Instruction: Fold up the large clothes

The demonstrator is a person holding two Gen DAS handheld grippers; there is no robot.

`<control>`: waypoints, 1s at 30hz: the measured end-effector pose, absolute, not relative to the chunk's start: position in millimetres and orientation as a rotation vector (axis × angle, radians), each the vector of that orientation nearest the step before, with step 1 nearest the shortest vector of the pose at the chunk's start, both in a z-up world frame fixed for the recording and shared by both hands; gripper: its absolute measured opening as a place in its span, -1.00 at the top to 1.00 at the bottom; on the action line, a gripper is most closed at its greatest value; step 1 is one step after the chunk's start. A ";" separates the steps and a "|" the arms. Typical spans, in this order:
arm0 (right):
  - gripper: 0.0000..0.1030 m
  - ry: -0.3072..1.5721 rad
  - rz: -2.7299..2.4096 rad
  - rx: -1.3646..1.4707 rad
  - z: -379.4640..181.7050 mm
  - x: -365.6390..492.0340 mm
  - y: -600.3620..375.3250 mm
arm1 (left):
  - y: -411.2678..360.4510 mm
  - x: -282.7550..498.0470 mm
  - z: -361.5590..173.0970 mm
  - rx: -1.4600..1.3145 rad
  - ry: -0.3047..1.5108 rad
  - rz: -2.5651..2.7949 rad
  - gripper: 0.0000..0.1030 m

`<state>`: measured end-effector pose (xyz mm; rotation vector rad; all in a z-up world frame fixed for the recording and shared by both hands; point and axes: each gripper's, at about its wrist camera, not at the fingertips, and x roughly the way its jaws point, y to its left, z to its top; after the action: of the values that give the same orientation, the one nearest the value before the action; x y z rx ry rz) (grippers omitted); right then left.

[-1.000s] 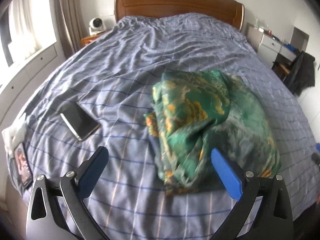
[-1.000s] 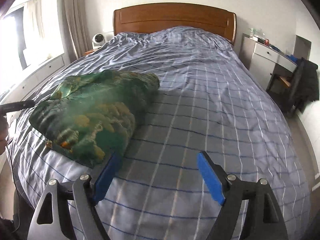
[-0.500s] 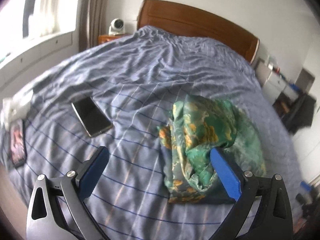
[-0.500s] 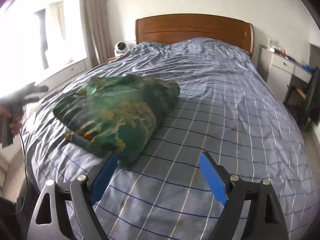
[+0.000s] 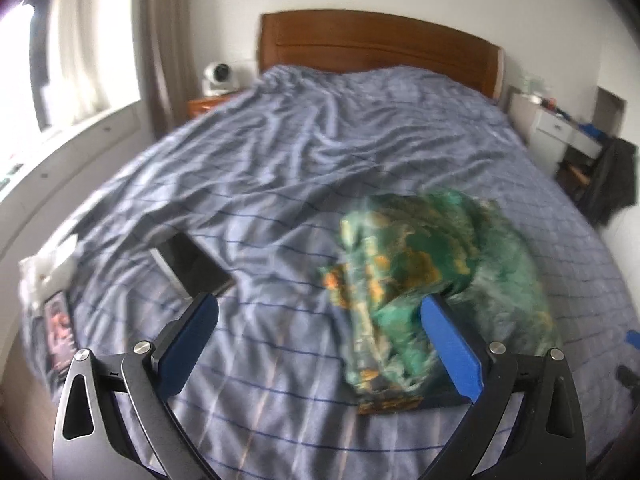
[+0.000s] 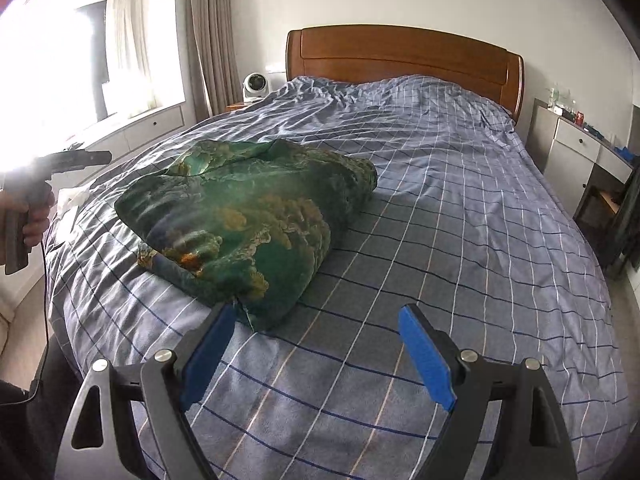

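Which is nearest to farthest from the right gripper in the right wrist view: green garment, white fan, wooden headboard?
From the right gripper, open above the bed:
1. Green garment: just ahead, to its left, lying bunched on the bedspread.
2. White fan: far left, on the nightstand beside the head of the bed.
3. Wooden headboard: at the far end, against the wall.
Fan and headboard are close in depth.

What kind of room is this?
Most likely a home bedroom: a wide bed under a blue checked cover, a wooden headboard against the wall, and a curtained window beside it.
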<state>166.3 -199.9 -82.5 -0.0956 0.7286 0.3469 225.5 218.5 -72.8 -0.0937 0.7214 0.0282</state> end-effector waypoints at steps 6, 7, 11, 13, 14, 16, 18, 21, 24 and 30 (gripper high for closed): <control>-0.67 0.785 0.394 -0.034 -86.5 182.4 -203.4 | 254.4 296.3 -94.4 -0.530 0.906 -0.321 -0.97; -0.67 0.798 0.401 -0.012 -87.2 187.3 -204.0 | 254.5 313.8 -113.0 -0.587 0.959 -0.344 -0.97; -0.67 0.843 0.414 0.078 -89.7 216.5 -204.6 | 242.6 346.5 -178.8 -0.559 1.122 -0.271 -0.96; -0.67 0.862 0.430 0.137 -92.4 236.6 -205.2 | 241.7 348.4 -211.1 -0.603 1.167 -0.277 -0.99; -0.67 0.872 0.443 0.165 -94.3 245.7 -205.2 | 244.3 346.5 -219.5 -0.641 1.167 -0.289 -0.99; -0.67 0.898 0.485 0.241 -102.1 268.4 -205.1 | 250.0 342.2 -231.9 -0.726 1.156 -0.321 -0.99; -0.67 0.934 0.543 0.305 -115.4 293.8 -201.4 | 250.5 341.0 -236.8 -0.734 1.150 -0.338 -0.99; -0.67 1.024 0.625 0.343 -151.6 330.8 -186.1 | 245.4 343.0 -236.8 -0.693 1.148 -0.347 -0.99; -0.85 1.074 0.682 0.404 -184.4 351.0 -176.4 | 241.1 360.0 -235.9 -0.664 1.151 -0.353 -0.99; -0.90 1.146 0.690 0.605 -216.7 390.1 -163.3 | 229.4 379.5 -245.1 -0.703 1.149 -0.357 -0.98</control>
<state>390.1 -163.3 -216.7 0.6053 1.1458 0.6899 379.5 229.4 -245.1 -0.7029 1.1490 -0.3566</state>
